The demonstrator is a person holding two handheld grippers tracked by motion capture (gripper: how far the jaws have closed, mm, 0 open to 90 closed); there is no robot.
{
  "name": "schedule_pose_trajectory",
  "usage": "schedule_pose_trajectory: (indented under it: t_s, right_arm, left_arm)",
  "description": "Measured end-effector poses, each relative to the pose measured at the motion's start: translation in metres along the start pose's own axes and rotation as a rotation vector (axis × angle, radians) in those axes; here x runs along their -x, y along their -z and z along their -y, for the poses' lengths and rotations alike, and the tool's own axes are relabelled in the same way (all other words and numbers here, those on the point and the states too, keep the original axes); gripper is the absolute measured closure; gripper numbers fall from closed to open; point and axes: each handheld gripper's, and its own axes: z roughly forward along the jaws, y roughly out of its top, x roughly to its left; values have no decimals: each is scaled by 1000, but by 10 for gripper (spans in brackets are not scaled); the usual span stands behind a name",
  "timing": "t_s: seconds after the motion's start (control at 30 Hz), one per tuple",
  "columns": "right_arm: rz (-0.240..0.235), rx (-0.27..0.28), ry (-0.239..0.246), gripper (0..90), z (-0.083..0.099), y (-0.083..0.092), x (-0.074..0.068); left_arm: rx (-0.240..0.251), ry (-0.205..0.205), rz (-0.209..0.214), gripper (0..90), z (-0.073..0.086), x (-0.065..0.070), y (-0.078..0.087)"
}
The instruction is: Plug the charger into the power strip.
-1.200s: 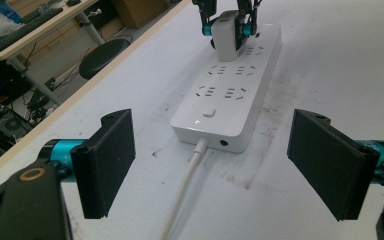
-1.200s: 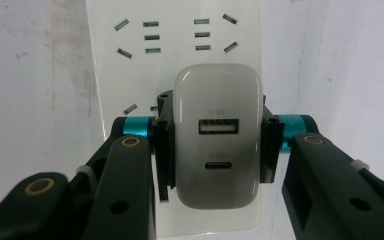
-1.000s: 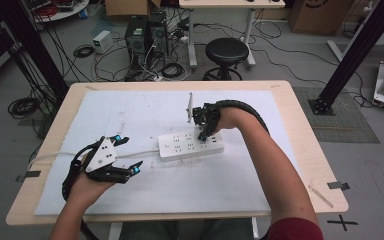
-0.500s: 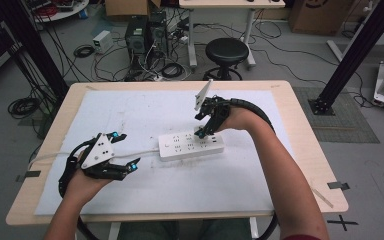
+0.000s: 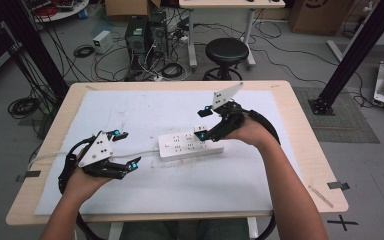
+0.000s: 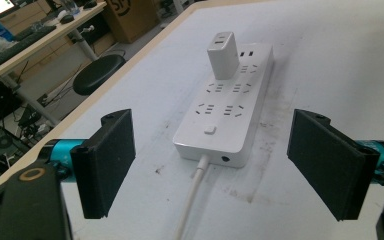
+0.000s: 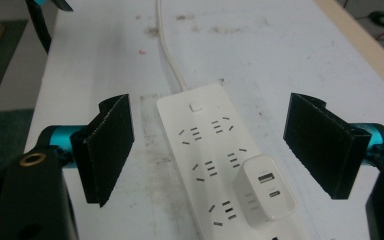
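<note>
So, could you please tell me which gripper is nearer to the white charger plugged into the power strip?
Right. The right gripper hovers just above the charger, jaws open; the left gripper sits beyond the power strip's cord end.

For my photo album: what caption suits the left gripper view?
Open left gripper faces a white power strip with a charger plugged in.

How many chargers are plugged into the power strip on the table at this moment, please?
1. A single white charger stands in the power strip at the end farthest from its cable; the other sockets visible are free, though the charger may cover some.
</note>
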Motion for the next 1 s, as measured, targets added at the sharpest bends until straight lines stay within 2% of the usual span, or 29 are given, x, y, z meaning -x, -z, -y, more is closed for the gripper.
schedule_pose_trajectory:
  t_s: [0.33,0.47,0.67,1.0]
  right_arm:
    - [124,175,-142,199,53,33,-27]
    - [169,209,-176,199,75,41,-36]
    - [204,207,-212,199,96,50,-45]
    - [202,200,-204,199,97,54,-47]
  left_arm:
    - [14,1,18,192,0,0,-6]
    - [13,2,38,192,0,-2,-10]
    - [20,11,49,192,-1,0,-14]
    - [27,16,44,192,-3,2,-14]
